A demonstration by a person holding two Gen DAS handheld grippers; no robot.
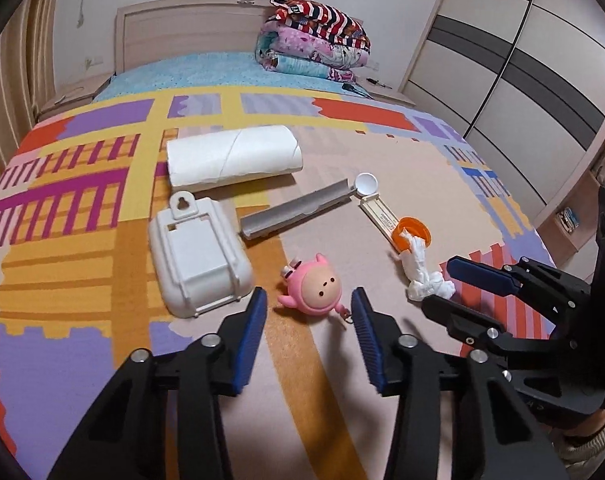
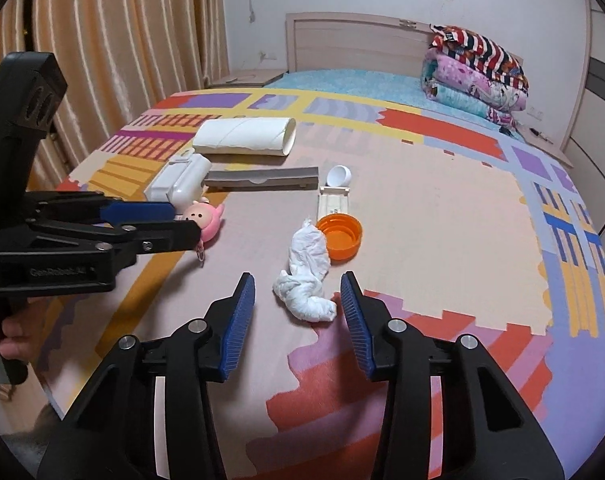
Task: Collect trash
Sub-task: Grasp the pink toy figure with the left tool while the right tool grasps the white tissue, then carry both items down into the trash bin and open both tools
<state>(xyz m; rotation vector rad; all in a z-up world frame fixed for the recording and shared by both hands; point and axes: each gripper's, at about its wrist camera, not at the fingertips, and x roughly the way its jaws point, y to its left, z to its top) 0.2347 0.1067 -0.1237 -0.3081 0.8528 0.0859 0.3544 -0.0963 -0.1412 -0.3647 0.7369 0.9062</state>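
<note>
A home bedroom: bed (image 1: pixel 230 68) with headboard (image 1: pixel 190 28), folded quilts (image 1: pixel 314 40), sliding wardrobe (image 1: pixel 514 60), curtains (image 2: pixel 122 40).

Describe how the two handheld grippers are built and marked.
Both the left gripper and the right gripper are matte black plastic linkages with silver pivot bolts and blue ribbed pads. Seen from the right wrist camera, the left one has a black pistol-style handle and faint "GenRobot.AI" lettering. No cables or sleeves show.

A crumpled white tissue (image 2: pixel 306 280) is framed between the parted blue-padded jaws of the right gripper (image 2: pixel 298 300) on a bed's multicoloured patchwork blanket (image 2: pixel 442 216). An orange plastic cap (image 2: pixel 340 236) is seen touching it, while the left gripper (image 2: pixel 182 222) is held by a pink round-headed toy figure (image 2: pixel 208 220).
</note>
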